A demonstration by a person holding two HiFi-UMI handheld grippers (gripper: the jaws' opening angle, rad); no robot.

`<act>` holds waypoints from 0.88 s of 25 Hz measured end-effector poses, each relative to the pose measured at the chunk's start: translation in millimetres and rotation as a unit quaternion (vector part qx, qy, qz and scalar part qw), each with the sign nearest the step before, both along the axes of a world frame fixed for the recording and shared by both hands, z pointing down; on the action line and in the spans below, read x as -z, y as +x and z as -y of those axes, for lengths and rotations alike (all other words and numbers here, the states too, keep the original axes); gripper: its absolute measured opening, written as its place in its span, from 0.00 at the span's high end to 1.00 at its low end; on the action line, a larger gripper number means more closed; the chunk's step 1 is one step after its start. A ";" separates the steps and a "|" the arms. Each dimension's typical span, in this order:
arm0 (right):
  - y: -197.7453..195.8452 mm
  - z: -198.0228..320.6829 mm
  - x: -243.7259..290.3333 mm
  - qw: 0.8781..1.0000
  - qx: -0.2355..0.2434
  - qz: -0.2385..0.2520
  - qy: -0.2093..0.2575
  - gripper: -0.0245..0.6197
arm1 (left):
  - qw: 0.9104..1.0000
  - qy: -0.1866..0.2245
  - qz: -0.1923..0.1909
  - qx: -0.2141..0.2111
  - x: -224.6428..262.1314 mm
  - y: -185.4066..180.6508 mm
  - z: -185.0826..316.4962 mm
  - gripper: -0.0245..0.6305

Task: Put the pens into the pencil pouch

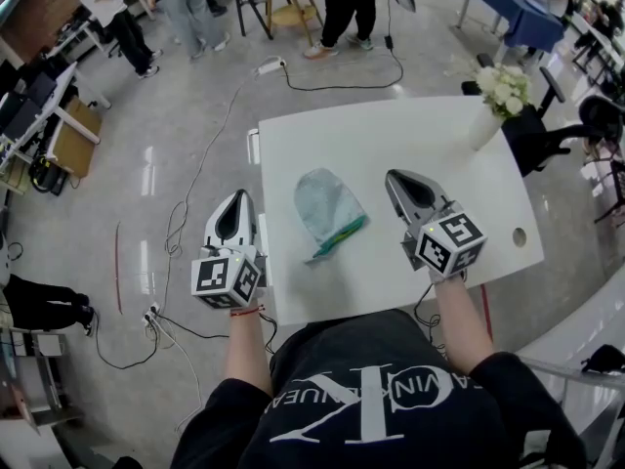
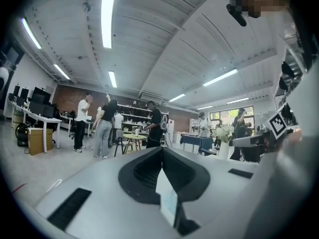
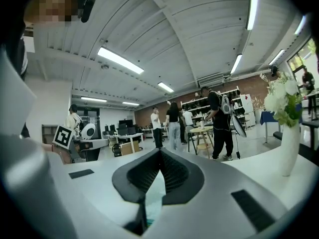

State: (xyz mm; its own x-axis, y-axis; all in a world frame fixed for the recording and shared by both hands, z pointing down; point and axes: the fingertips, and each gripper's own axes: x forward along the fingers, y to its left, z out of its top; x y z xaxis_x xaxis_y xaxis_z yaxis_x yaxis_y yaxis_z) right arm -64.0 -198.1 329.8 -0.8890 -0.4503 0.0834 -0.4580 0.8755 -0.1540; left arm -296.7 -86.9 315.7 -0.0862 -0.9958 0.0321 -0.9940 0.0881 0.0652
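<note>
One pouch (image 1: 327,206) lies mid-table (image 1: 410,135). Teal pens (image 1: 339,234) poke from its near mouth, their far ends hidden inside, so their number is unclear. You hold both grippers level, pointing away from you. The left gripper (image 1: 238,197) is at the table's left edge and the right gripper (image 1: 393,178) is over the top. Both pairs of jaws are closed and empty.

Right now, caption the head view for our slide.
Left hand-held gripper and right hand-held gripper, both shut, flank a pouch, pens at its mouth.
</note>
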 end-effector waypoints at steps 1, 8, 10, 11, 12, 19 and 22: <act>0.1 -0.1 1.8 1.000 -0.001 0.000 0.001 0.95 | 1.000 0.000 -0.001 0.000 0.2 -0.4 -0.3 0.96; 1.6 -0.7 8.0 1.000 -0.008 0.005 0.008 0.95 | 1.000 0.000 -0.003 0.003 0.1 -1.6 -3.2 0.96; 3.5 2.1 8.5 1.000 -0.012 0.008 0.020 0.95 | 1.000 0.000 -0.003 0.004 -0.4 -1.4 -2.2 0.96; 4.1 3.1 8.8 1.000 -0.015 0.008 0.021 0.95 | 1.000 0.000 -0.004 0.004 -0.6 -1.5 -2.0 0.96; 4.5 3.6 9.2 1.000 -0.017 0.008 0.019 0.95 | 1.000 0.000 -0.004 0.004 -0.7 -1.6 -2.1 0.96; 4.2 1.9 9.1 1.000 -0.021 0.015 0.014 0.95 | 1.000 -0.002 -0.006 0.004 -1.1 -4.1 -5.8 0.96; 4.8 3.1 6.3 1.000 -0.021 0.016 0.012 0.95 | 1.000 -0.003 -0.007 0.004 -3.2 -4.0 -5.0 0.96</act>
